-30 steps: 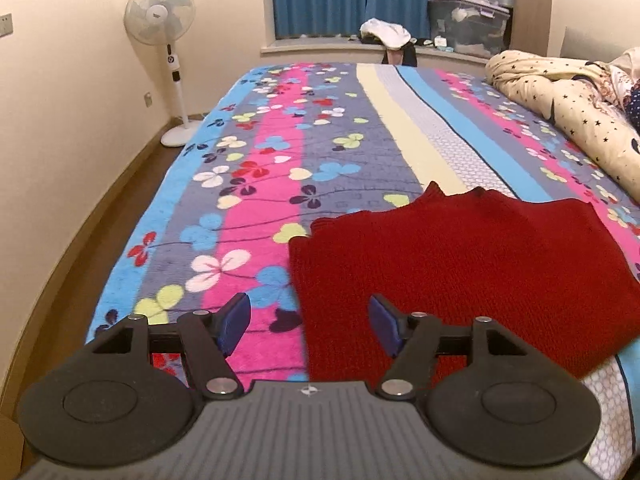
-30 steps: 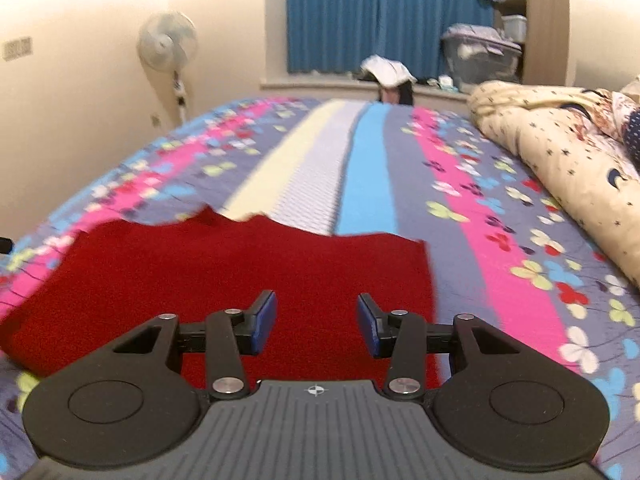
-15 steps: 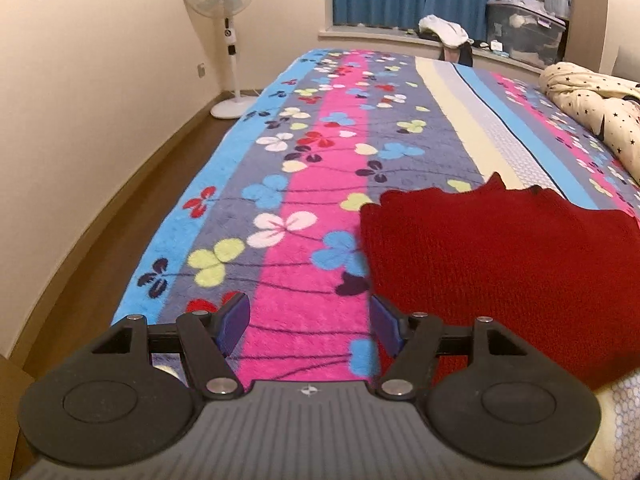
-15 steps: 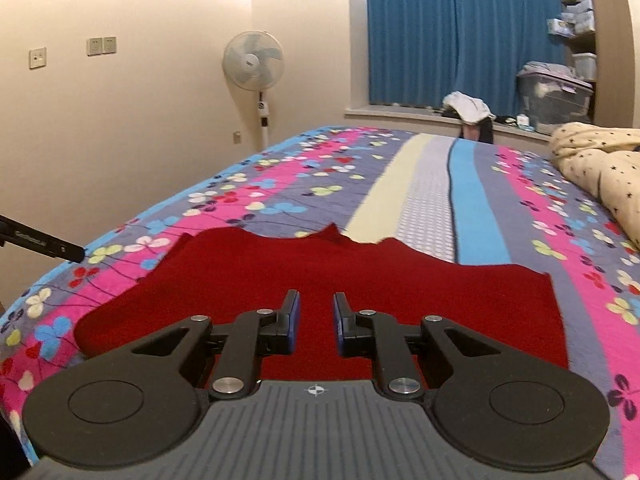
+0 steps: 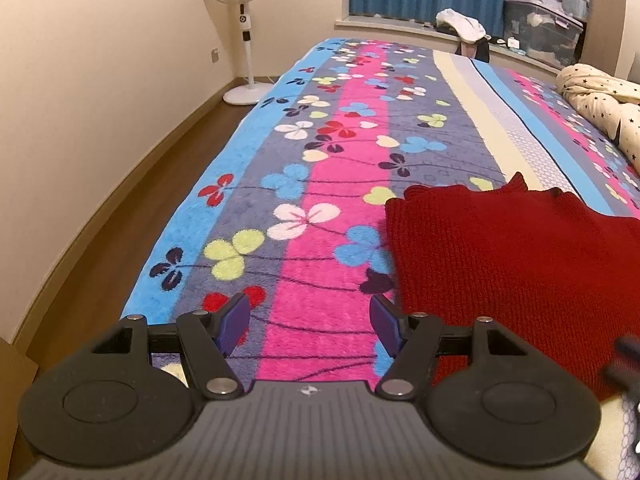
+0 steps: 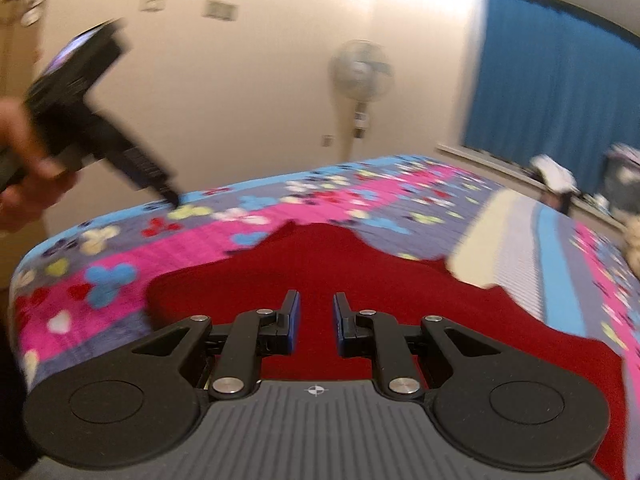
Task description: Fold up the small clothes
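Left wrist view is showing the dark red knitted garment (image 5: 516,256) lying flat on the fleece bedspread striped in blue, grey and pink with clover flowers (image 5: 320,160), near the foot edge; it is looking folded to a rough rectangle, though I cannot tell how many folds are in it; I am judging the task well advanced, with at most a final fold or tidy remaining.

My left gripper (image 5: 309,322) is hovering over bare bedspread just beside the garment's left edge, jaws wide apart and holding nothing; my right gripper (image 6: 316,322) is hanging above the garment, jaws parted by a narrow gap, nothing between them.

Against the earlier frames: the left gripper is now standing clear of the cloth, where a second ago it straddled the edge; the right jaws narrowed, then reopened slightly; the right view is swinging left, blurred, bringing the left gripper and the hand (image 6: 20,168) holding it into sight.
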The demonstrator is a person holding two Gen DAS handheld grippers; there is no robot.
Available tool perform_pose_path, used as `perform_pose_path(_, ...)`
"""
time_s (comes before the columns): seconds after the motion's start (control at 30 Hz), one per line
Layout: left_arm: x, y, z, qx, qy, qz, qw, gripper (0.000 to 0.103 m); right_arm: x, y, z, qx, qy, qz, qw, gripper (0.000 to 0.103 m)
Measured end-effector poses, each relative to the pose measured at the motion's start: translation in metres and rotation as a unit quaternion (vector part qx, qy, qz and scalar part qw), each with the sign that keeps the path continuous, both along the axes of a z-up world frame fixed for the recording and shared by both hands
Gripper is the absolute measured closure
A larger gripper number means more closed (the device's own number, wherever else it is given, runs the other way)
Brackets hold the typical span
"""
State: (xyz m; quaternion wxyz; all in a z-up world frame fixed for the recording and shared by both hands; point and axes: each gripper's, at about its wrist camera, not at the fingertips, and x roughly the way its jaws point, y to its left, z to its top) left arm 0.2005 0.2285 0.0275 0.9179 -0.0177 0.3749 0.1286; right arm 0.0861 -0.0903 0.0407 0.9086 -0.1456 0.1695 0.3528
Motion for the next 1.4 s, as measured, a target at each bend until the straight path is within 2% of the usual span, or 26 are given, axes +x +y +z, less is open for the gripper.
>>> perform_pose_path(0.07,0.002,0.001,-0.001,-0.003,0.003,0.002,1.0,0.031,-0.005,0.018,-0.006,-0.009,0.005,0.027,1.0,0.07)
perform_pose_path(0.2,0.006,0.004,-0.004,-0.008,0.008,0.004,0.9999,0.031,-0.012,0.044,-0.014,-0.026,0.003,0.068,0.997,0.06)
perform_pose_path(0.3,0.01,0.005,-0.006,-0.009,0.012,0.006,0.9999,0.031,-0.018,0.062,-0.022,-0.055,-0.028,0.092,0.994,0.058)
perform_pose_path(0.53,0.023,0.005,-0.01,-0.022,0.022,0.006,0.9995,0.031,-0.026,0.094,-0.049,-0.122,-0.066,0.139,0.981,0.054)
perform_pose_path(0.67,0.03,0.001,-0.012,-0.025,0.026,0.002,0.9993,0.031,-0.027,0.107,-0.065,-0.169,-0.097,0.138,0.971,0.052)
perform_pose_path(0.73,0.033,-0.002,-0.013,-0.026,0.027,0.0,0.9993,0.031,-0.026,0.11,-0.068,-0.174,-0.103,0.134,0.97,0.051)
perform_pose_path(0.93,0.04,-0.006,-0.015,-0.031,0.032,-0.003,0.999,0.031,-0.021,0.115,-0.071,-0.186,-0.118,0.126,0.967,0.052)
perform_pose_path(1.0,0.041,-0.007,-0.016,-0.033,0.033,-0.005,0.9989,0.031,-0.021,0.114,-0.071,-0.184,-0.115,0.13,0.968,0.058)
perform_pose_path(1.07,0.042,-0.007,-0.017,-0.036,0.035,-0.006,0.9987,0.031,-0.022,0.114,-0.07,-0.185,-0.116,0.134,0.967,0.07)
perform_pose_path(1.17,0.045,-0.007,-0.018,-0.04,0.036,-0.007,0.9985,0.03,-0.023,0.112,-0.065,-0.173,-0.113,0.138,0.969,0.08)
perform_pose_path(1.4,0.05,-0.01,-0.019,-0.045,0.039,-0.01,0.9982,0.03,-0.021,0.108,-0.055,-0.155,-0.11,0.134,0.973,0.083)
